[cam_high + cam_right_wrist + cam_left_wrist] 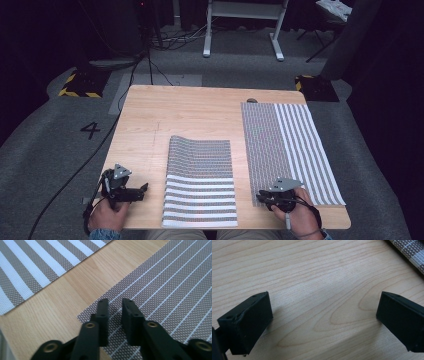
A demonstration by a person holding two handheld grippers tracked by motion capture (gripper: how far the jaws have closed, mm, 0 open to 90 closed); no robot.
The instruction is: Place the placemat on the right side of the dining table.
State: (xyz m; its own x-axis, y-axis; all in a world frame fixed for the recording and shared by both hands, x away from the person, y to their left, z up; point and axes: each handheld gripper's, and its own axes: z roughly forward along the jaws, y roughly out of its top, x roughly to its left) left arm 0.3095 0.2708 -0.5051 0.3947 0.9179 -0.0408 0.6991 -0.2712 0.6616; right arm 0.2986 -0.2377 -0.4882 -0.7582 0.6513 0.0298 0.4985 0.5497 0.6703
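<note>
woven mats, two in number, lie on one wooden table

two striped placemats rest flat on the pale wooden table [150, 125]. the folded mat [200, 180] lies at the near middle, its front part banded white. the long mat [285, 150] stretches along the table's far-right side, one half finely lined, the other broadly striped. two grippers are held by two hands. the right gripper [115, 315] hovers over the long mat's near-left corner, its jaws a narrow gap apart, clamped on nothing. the left gripper [322, 320] sits over bare wood just left of the folded mat, jaws spread wide, released.
</note>
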